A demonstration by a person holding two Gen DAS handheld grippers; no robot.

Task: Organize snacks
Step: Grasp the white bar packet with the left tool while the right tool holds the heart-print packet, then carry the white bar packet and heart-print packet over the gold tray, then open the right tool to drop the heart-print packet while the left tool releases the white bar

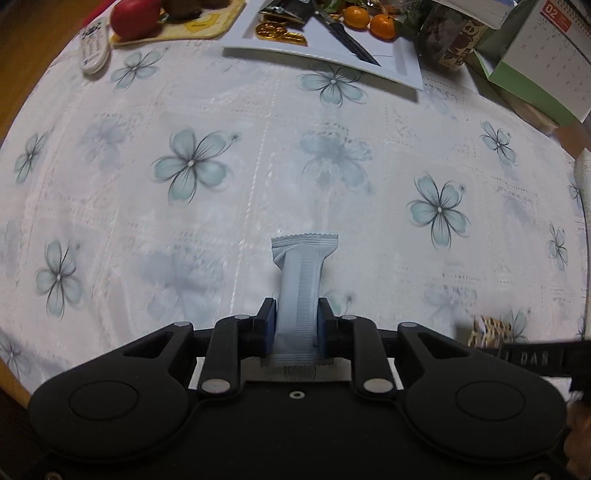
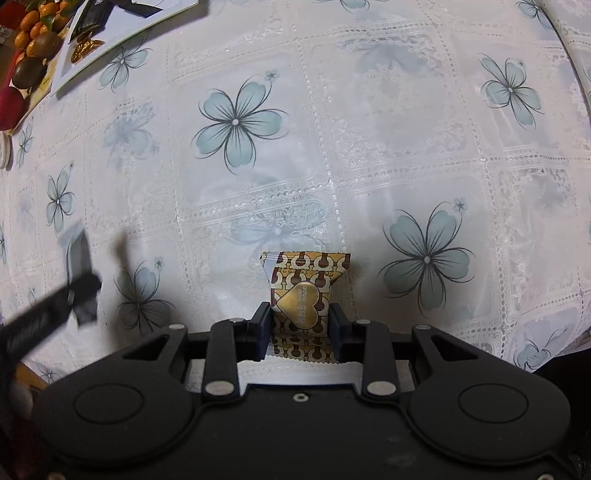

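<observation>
My left gripper [image 1: 295,317] is shut on a pale grey-blue snack bar wrapper [image 1: 301,280] and holds it above the flowered tablecloth. My right gripper [image 2: 300,317] is shut on a gold and brown candy packet with a gold heart [image 2: 301,295]. That packet also shows at the right edge of the left wrist view [image 1: 491,328]. A white tray [image 1: 406,62] at the far side holds gold coin chocolates [image 1: 275,31], a dark packet [image 1: 286,11] and a knife [image 1: 347,37]. The tray [image 2: 74,70] shows at top left in the right wrist view.
A remote control [image 1: 94,46], a red apple [image 1: 135,18] on a yellow mat, oranges [image 1: 369,20], a patterned jar [image 1: 452,40] and a desk calendar [image 1: 543,59] stand along the far edge. The left gripper's blurred body [image 2: 48,306] shows at the left of the right wrist view.
</observation>
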